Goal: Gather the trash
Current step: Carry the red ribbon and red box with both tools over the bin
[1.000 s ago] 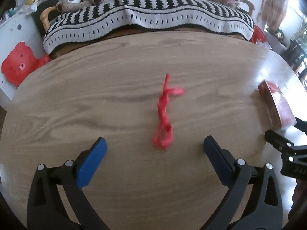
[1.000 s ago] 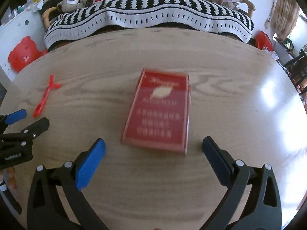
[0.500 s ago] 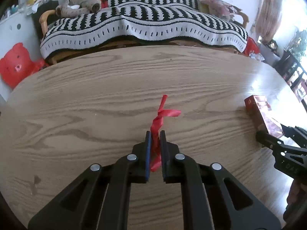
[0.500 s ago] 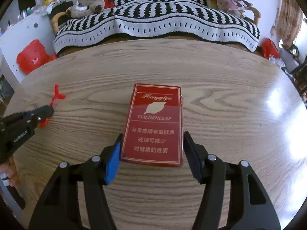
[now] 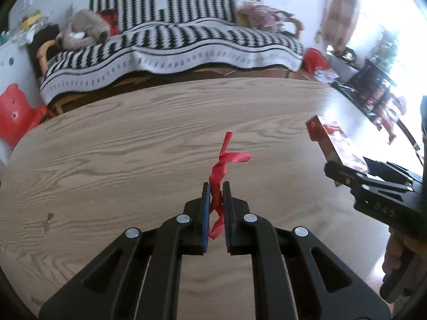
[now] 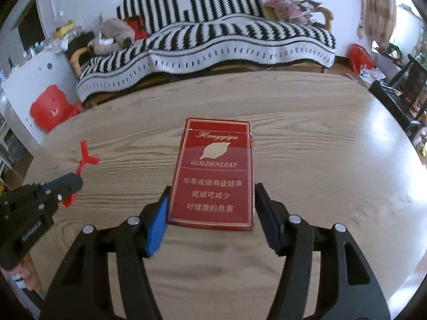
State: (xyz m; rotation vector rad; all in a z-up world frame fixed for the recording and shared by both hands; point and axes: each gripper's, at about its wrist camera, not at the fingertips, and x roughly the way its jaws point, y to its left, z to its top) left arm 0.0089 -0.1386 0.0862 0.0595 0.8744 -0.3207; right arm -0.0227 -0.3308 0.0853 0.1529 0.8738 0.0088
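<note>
Your left gripper [image 5: 215, 186] has its fingers [image 5: 205, 213] pinched nearly together on the ribbon [image 5: 219, 172], a twisted red strip. The strip runs up out of the fingers, kinks sideways at a flat loop, and ends in a short upright tip. Its lower tail hangs between the pads. From the right wrist view the ribbon [image 6: 84, 160] sticks out past the tip of the left gripper [image 6: 72, 184], to the left of the pack; whether it clears the worktop cannot be told.

Your right gripper [image 6: 212, 202] has its fingers [image 6: 156, 229] partly closed around the lower end of the pack [image 6: 213, 170], one pad at each long side. The left pad meets the pack's edge; the right pad sits just beside the other edge, contact not certain. The pack is red, face up, long axis pointing away from you, printed "GOLDENLEAF" with a leaf mark and lines of Chinese text. From the left wrist view the pack [image 5: 335, 144] appears to the right of the ribbon, tilted, with the right gripper [image 5: 347, 170] at its near end.

Both items are over the worktop [image 6: 320, 133], light wood grain with a rounded edge. Beyond the pack, past the worktop's far edge, stands a sofa [image 6: 213, 37] under a black-and-white striped throw. A red bear-shaped stool [image 6: 50, 106] sits far left of the pack.
</note>
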